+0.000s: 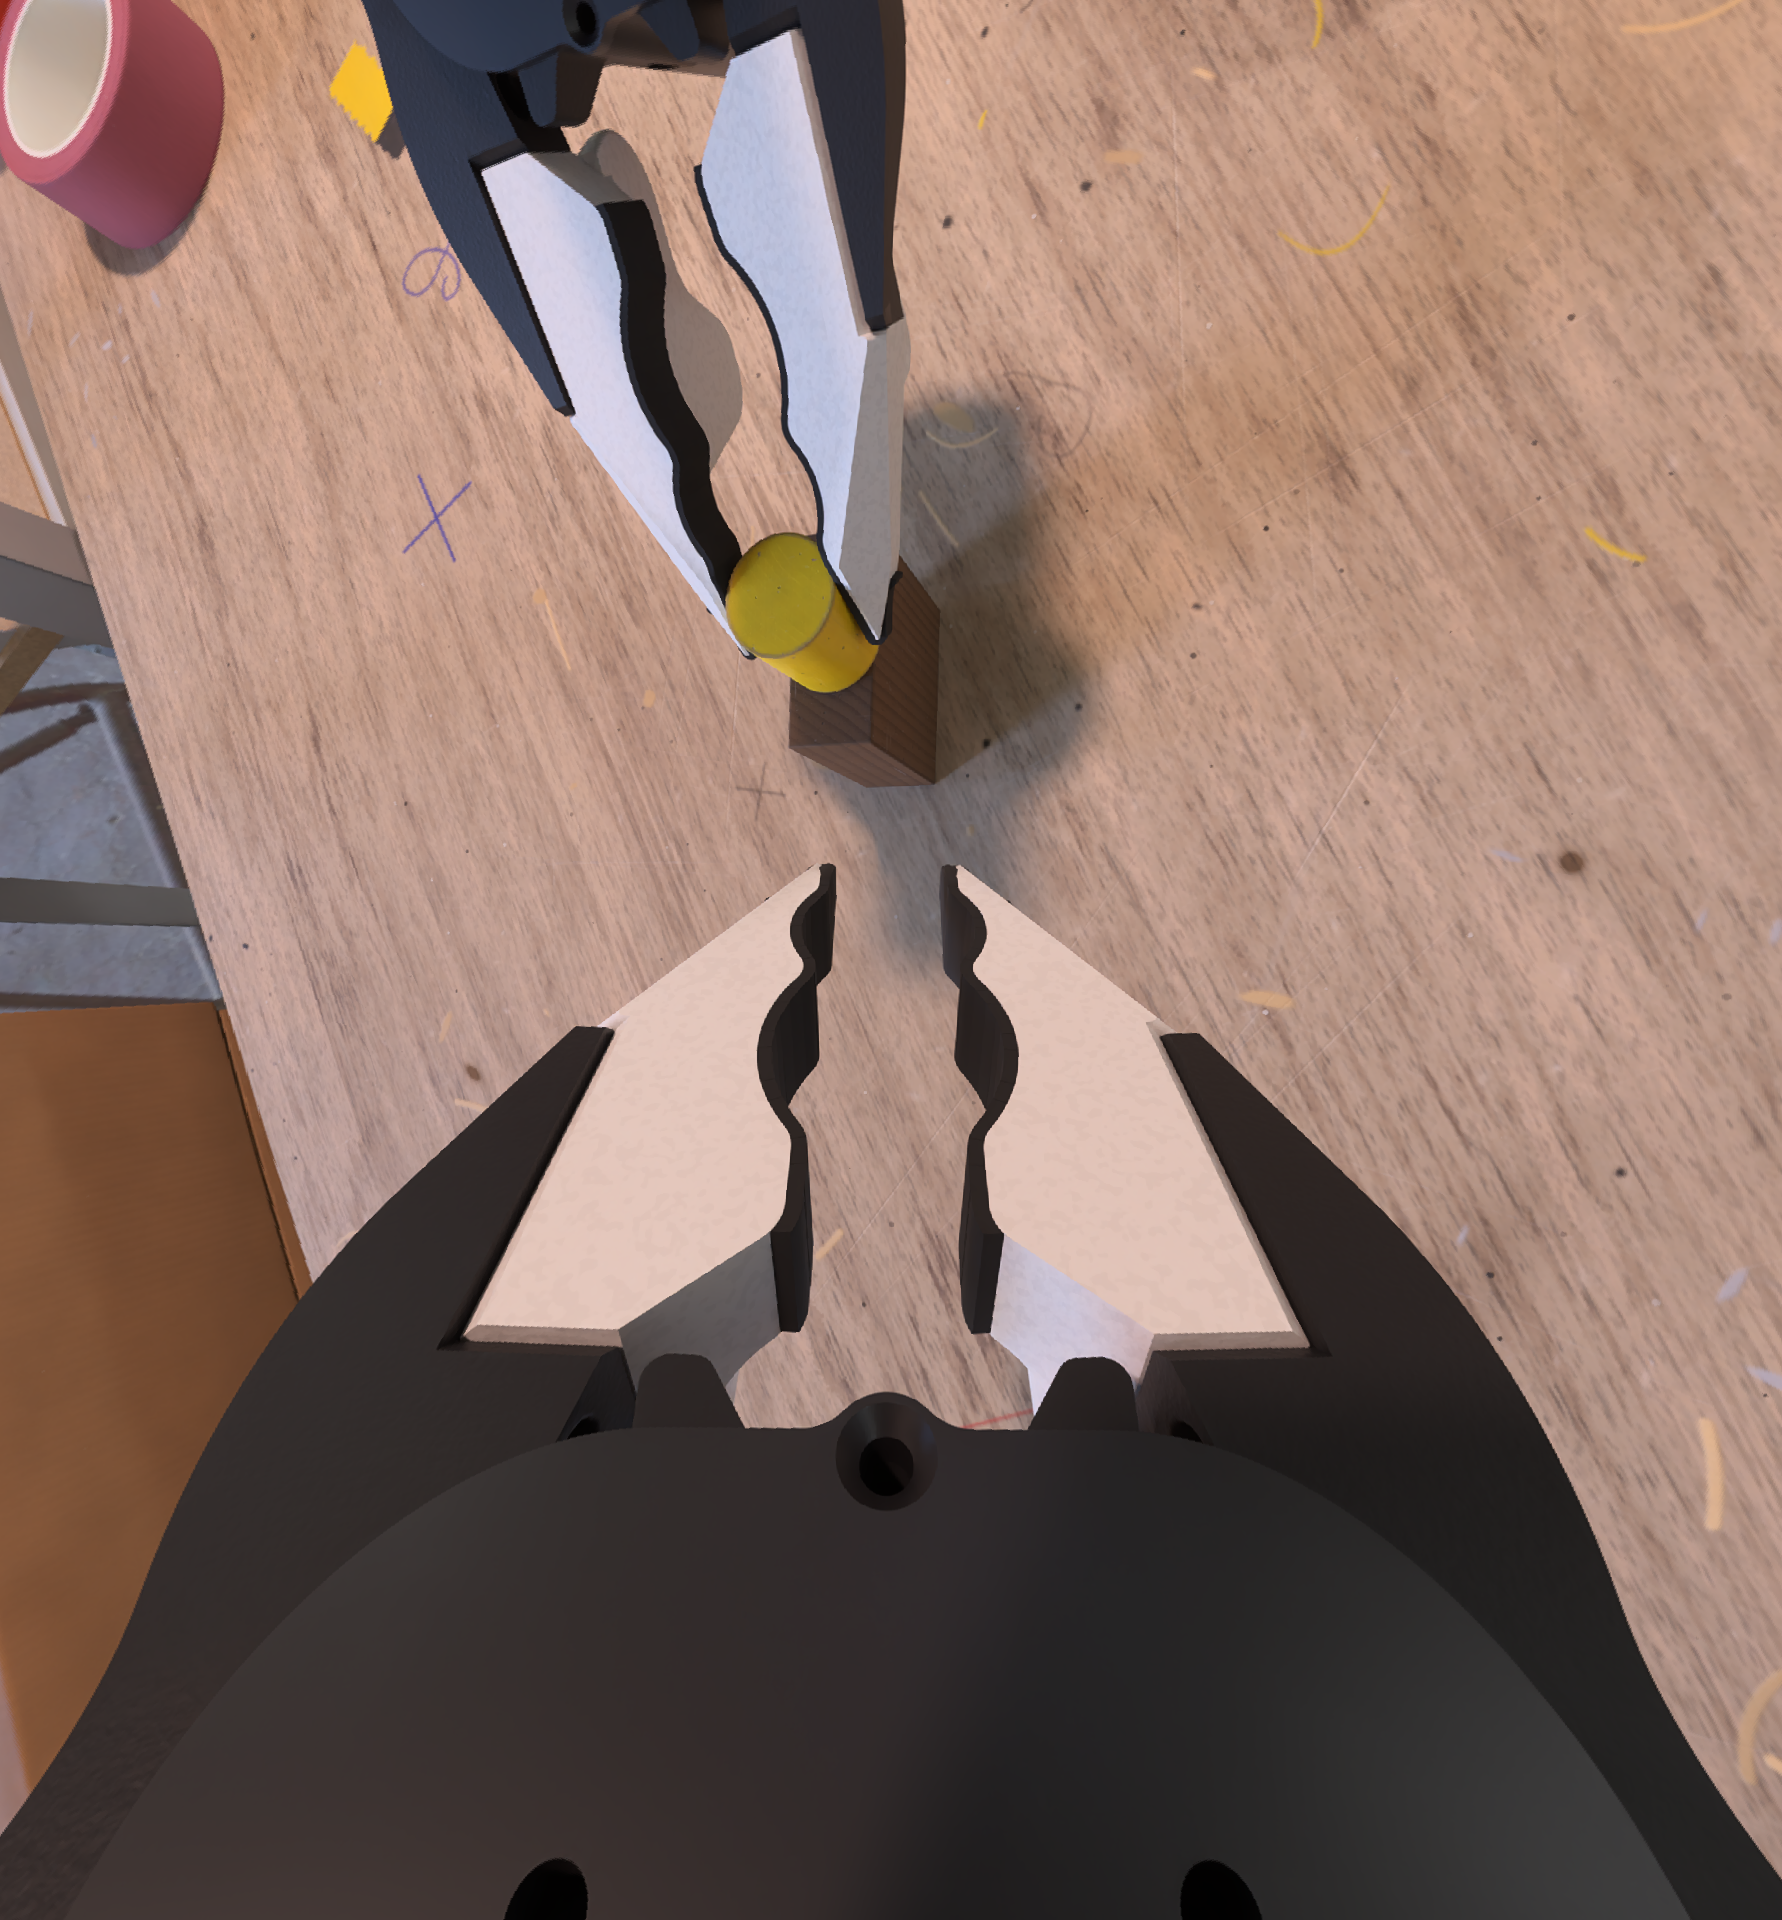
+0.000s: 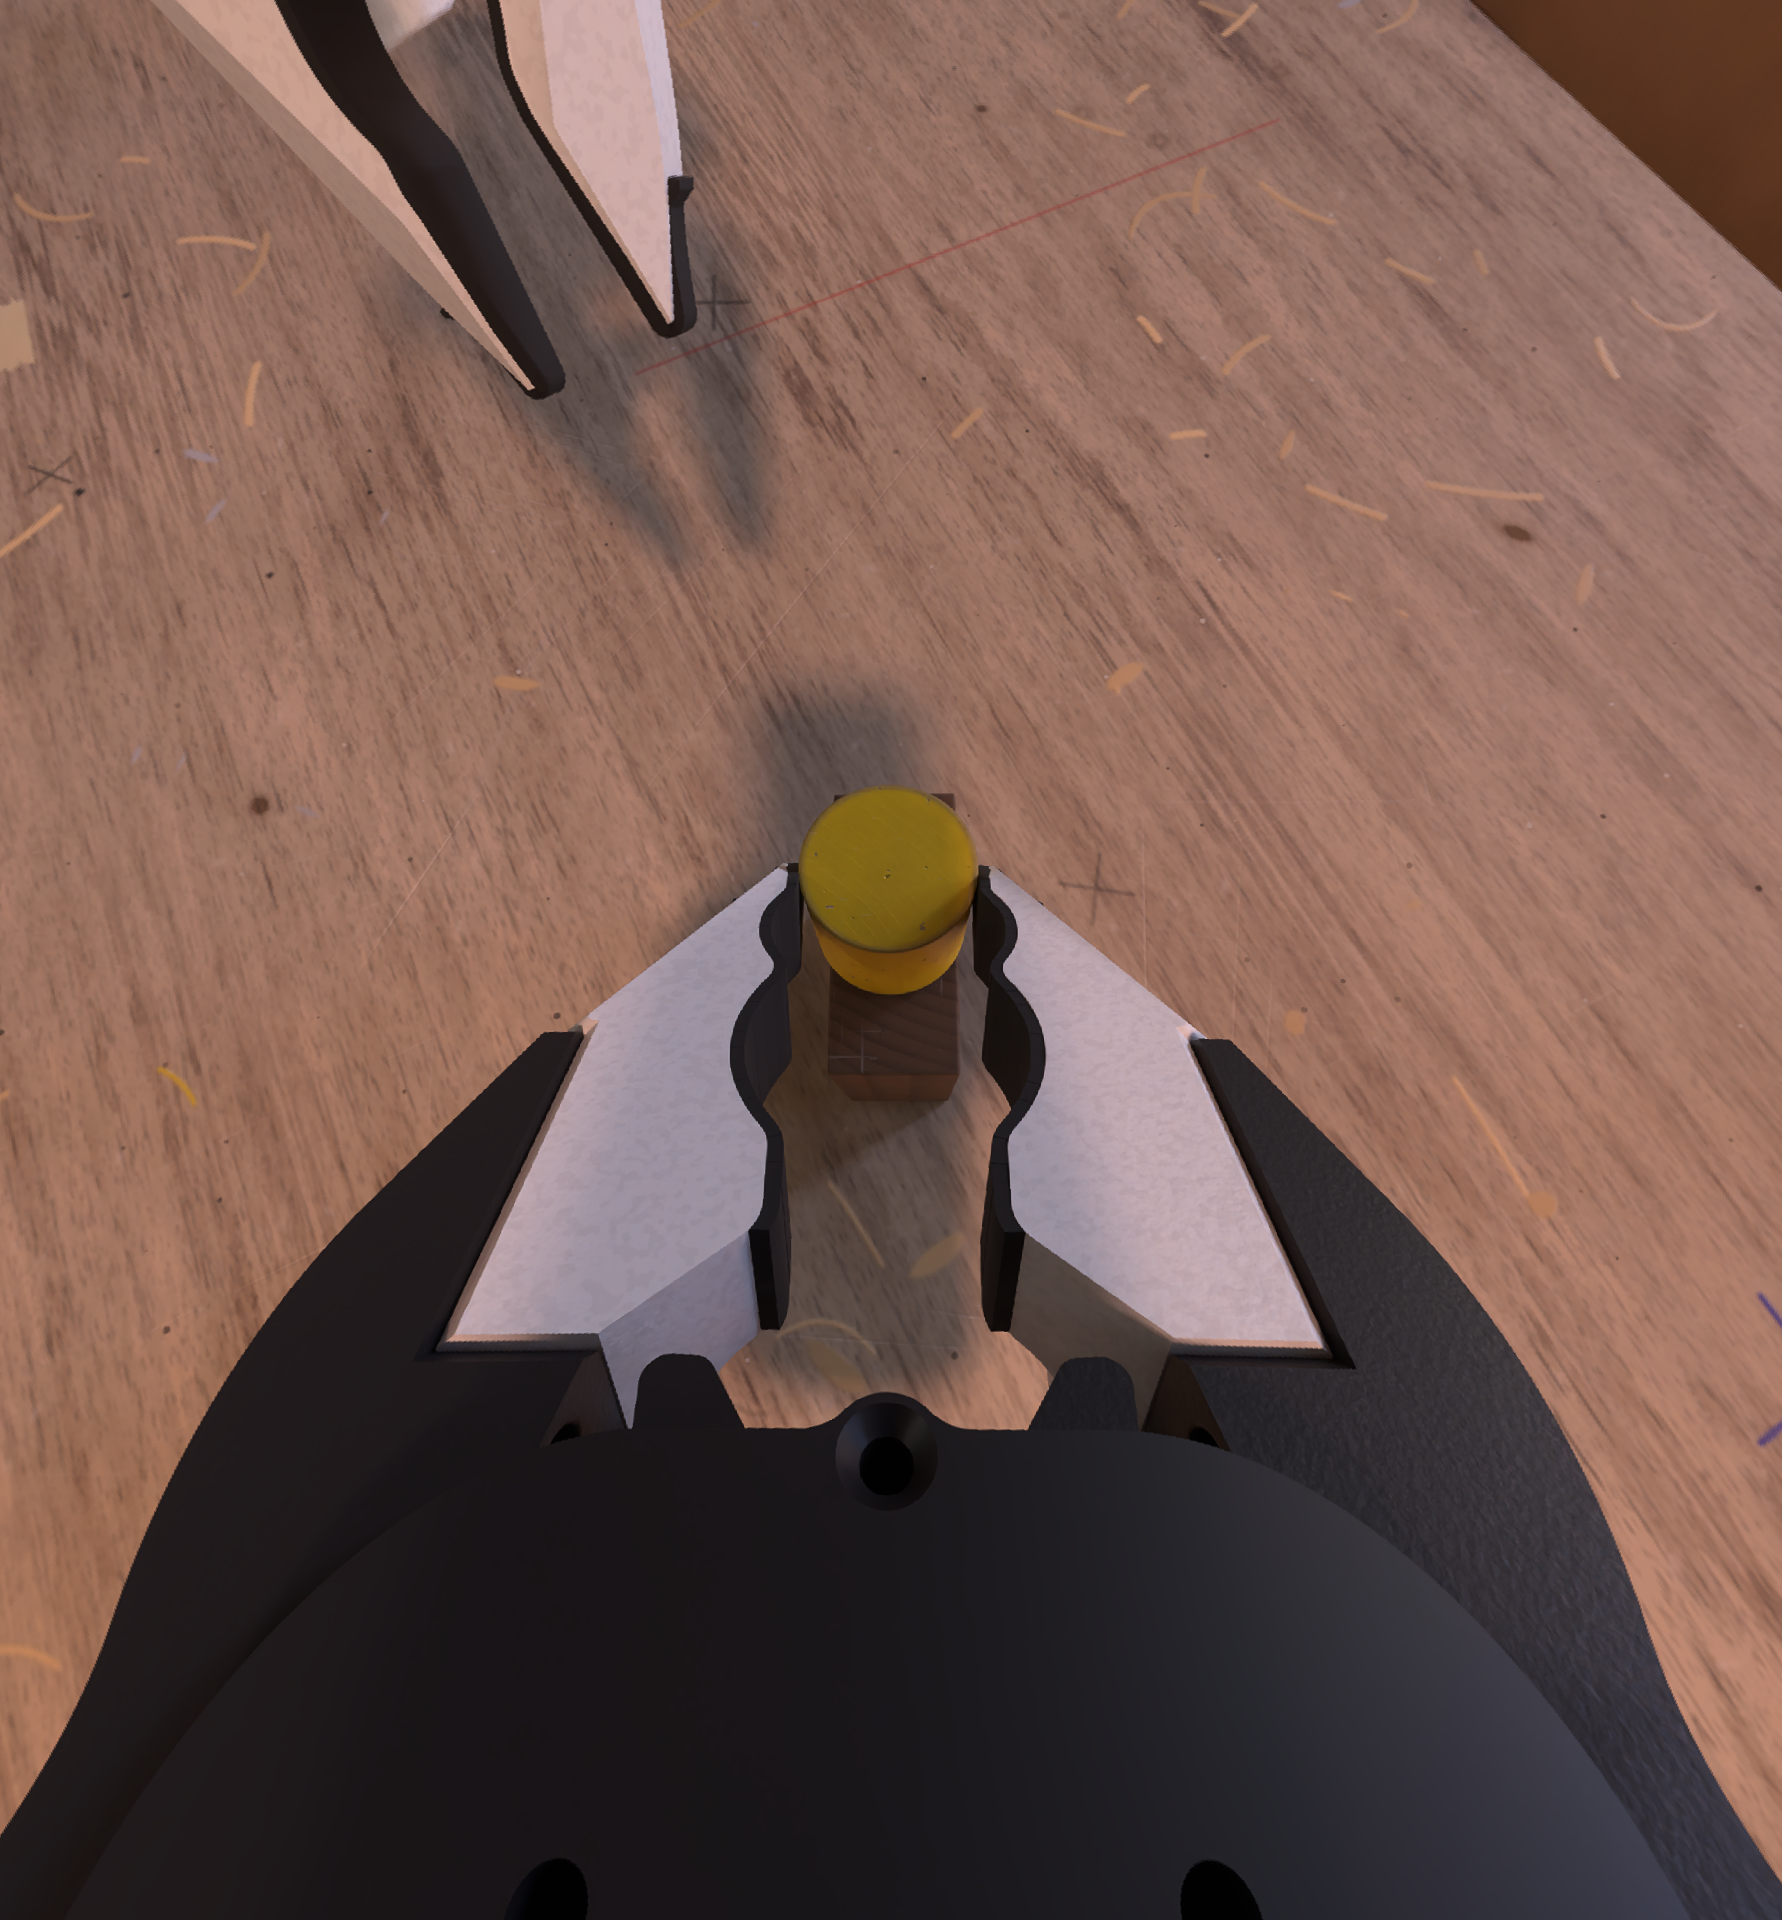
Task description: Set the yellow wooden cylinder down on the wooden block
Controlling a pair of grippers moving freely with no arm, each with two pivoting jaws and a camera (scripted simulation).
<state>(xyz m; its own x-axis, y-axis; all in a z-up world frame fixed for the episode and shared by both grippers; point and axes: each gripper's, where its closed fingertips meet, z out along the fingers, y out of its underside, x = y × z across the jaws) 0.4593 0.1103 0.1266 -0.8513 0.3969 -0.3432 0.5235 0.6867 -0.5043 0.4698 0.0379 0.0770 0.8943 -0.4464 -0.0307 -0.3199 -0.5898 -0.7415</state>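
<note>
The yellow wooden cylinder (image 2: 887,883) stands upright between the fingertips of my right gripper (image 2: 885,885), which is shut on it. Directly under it is the dark wooden block (image 2: 892,1044), standing on the wooden table. The cylinder's lower end is at the block's top face; I cannot tell whether they touch. In the left wrist view the right gripper (image 1: 809,639) holds the cylinder (image 1: 793,608) over the block (image 1: 892,717). My left gripper (image 1: 889,883) is open and empty, a short way from the block; it also shows in the right wrist view (image 2: 606,353).
A dark red tape roll (image 1: 102,114) and a yellow scrap (image 1: 362,88) lie at the far left near the table edge. A metal frame (image 1: 35,623) and a brown surface (image 1: 87,1299) lie beyond that edge. Wood shavings and pen marks dot the table.
</note>
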